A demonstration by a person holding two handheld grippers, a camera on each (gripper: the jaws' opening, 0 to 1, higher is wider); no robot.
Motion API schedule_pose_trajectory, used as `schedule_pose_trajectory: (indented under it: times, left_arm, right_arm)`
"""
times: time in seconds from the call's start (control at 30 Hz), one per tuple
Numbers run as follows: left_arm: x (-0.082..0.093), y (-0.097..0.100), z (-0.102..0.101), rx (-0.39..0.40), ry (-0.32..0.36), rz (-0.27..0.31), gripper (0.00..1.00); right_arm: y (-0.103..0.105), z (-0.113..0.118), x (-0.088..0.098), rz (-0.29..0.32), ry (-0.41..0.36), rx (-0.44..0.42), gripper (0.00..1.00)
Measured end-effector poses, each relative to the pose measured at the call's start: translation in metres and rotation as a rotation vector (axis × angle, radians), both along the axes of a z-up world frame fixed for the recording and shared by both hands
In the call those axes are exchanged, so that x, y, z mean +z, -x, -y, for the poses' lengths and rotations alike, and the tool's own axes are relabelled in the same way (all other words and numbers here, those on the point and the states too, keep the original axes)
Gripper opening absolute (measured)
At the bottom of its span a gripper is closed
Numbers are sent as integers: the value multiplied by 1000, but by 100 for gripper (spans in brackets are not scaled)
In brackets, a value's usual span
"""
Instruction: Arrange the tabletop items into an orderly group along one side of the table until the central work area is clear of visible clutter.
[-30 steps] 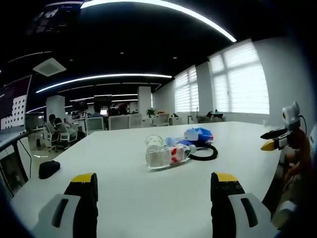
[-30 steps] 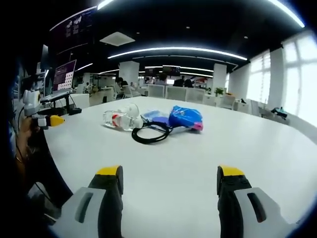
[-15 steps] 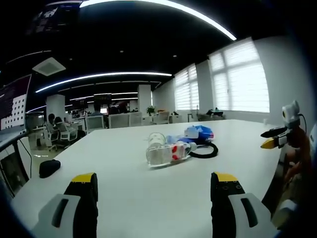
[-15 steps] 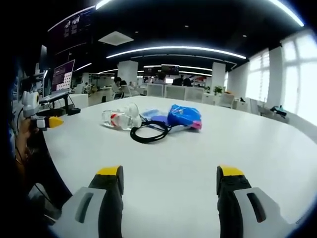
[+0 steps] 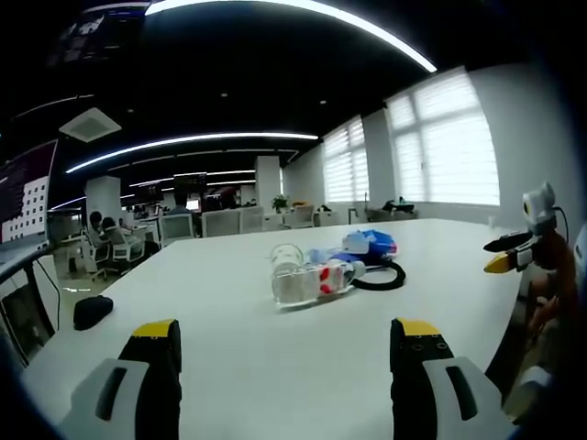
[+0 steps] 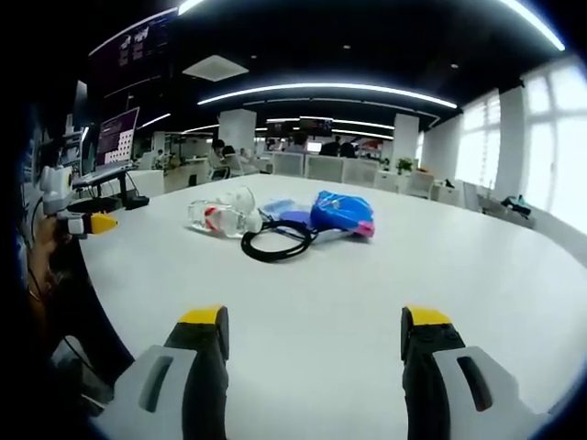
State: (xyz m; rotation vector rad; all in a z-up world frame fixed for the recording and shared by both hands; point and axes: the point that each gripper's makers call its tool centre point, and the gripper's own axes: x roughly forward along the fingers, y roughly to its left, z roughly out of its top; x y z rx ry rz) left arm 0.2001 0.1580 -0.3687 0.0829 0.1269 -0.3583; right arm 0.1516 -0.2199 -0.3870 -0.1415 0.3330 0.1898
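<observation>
- Left gripper view: a dark object (image 5: 92,312) lies at the table's (image 5: 275,367) left edge; the right gripper view lacks it.
- Centre frame in both views, a clear bottle (image 5: 307,282) on its side, a black cable loop (image 6: 275,246) and a blue bag (image 6: 341,214) cluster together.
- Left gripper (image 5: 284,344) and right gripper (image 6: 314,332): jaws spread wide, holding nothing, above bare tabletop.

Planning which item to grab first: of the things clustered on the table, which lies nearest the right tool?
The black looped cable. It lies at the front edge of the cluster, closer to the right tool than the clear plastic bottle or blue crumpled bag behind it.
</observation>
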Motion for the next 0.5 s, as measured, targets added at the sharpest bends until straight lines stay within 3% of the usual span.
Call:
schedule_pose_trajectory:
  times: [0.33,0.5]
  left_arm:
    - [-8,-5,-2,8,-13,-20,94]
    - [-7,-9,1,4,-14,-14,94]
  right_arm:
    - [1,-2,-6,-16,-1,9,73]
    - [0,-8,-1,4,-49,36,73]
